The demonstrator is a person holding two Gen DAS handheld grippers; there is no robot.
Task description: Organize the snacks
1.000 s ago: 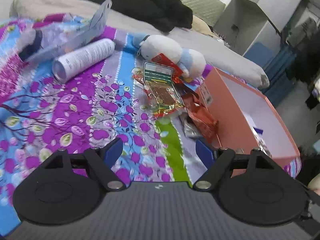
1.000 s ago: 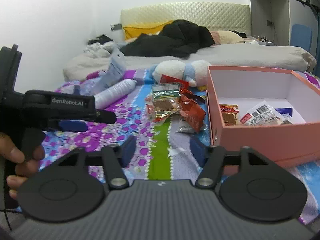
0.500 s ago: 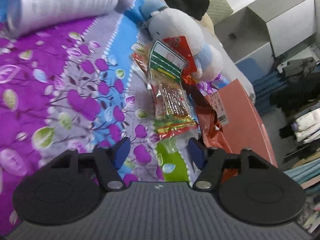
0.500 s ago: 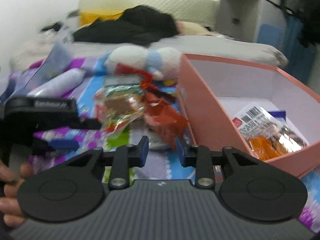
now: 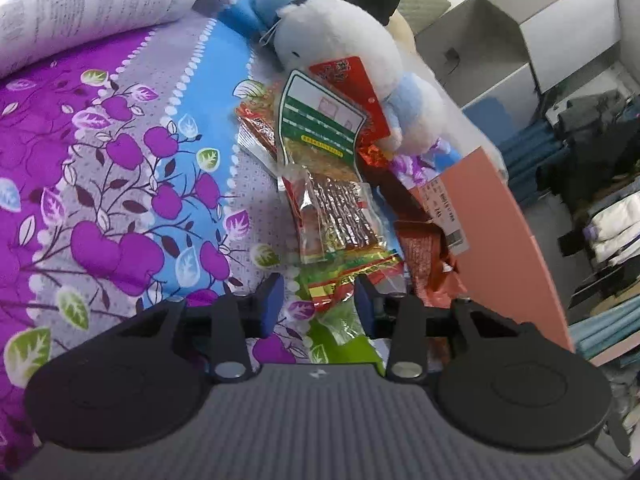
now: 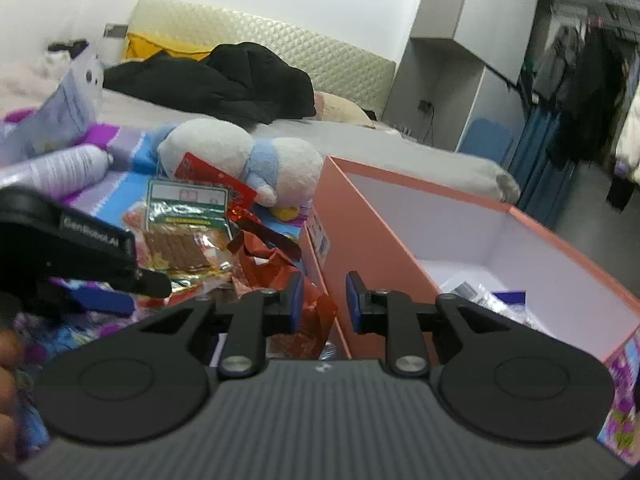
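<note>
A pile of snack packets lies on the flowered bedspread beside a pink box. A clear packet with brown strips lies on top, under a green-and-white packet; red packets lie against the box wall. My left gripper is open, its jaws on either side of the clear packet's near end. My right gripper is open with a narrow gap, above a red packet by the pink box. Several packets lie inside the box. The left gripper shows in the right wrist view.
A white-and-blue plush toy lies behind the pile, also in the right wrist view. A white cylinder lies on the bedspread at the far left. Black clothes lie on the bed behind. Grey cabinets stand at the right.
My left gripper has moved forward and down to the snack pile, and its jaws have narrowed around the packet's end. My right gripper has moved forward to the box wall and its jaws have narrowed.
</note>
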